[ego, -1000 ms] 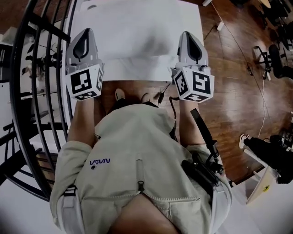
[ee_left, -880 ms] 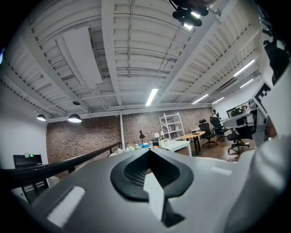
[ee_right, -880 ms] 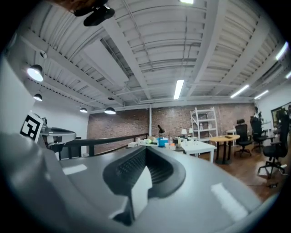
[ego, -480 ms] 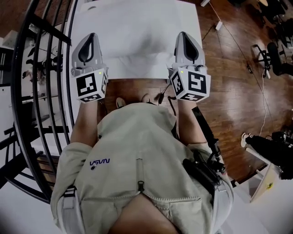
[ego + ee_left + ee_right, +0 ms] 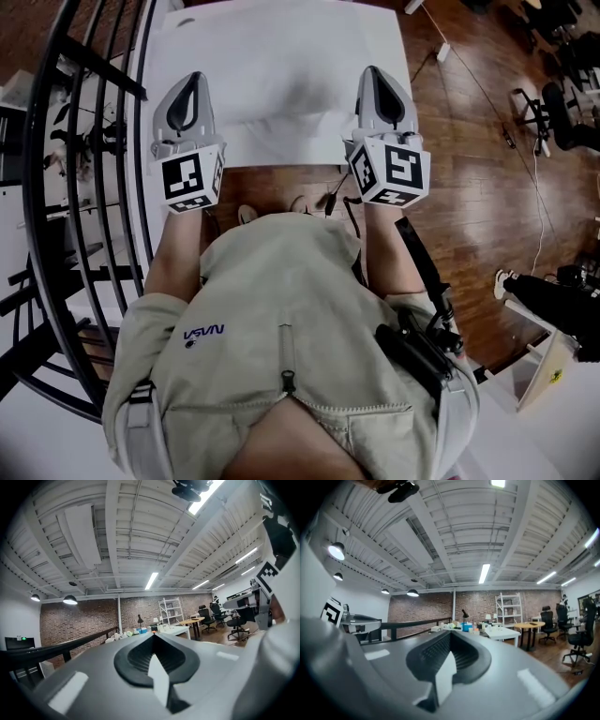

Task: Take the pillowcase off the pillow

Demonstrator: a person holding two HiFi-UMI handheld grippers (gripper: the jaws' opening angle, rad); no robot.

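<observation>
- Left gripper (image 5: 190, 79): jaws fully together, with nothing between them. It is raised and aimed out into the room, not at the work.
- Right gripper (image 5: 375, 73): jaws likewise pressed together and empty, held level with the left gripper.
- Pillow (image 5: 300, 94): lies flat on the white table (image 5: 216, 28), ahead of and below both grippers, in the space between them. Neither gripper touches it.
- Pillowcase (image 5: 281, 131): white cloth covering the pillow. Its open end and hem cannot be made out from here.
- Expected handling: the cloth is probably thin, limp and light, and will bunch and stretch rather than slide off cleanly. The pillow is probably soft and compressible, and light enough to lift along with the case. Neither is fragile.
- Recommended hold: open both jaws first. Pinch the cloth layer alone at a corner of the closed end, and restrain the filling through the open end with the other gripper.
</observation>
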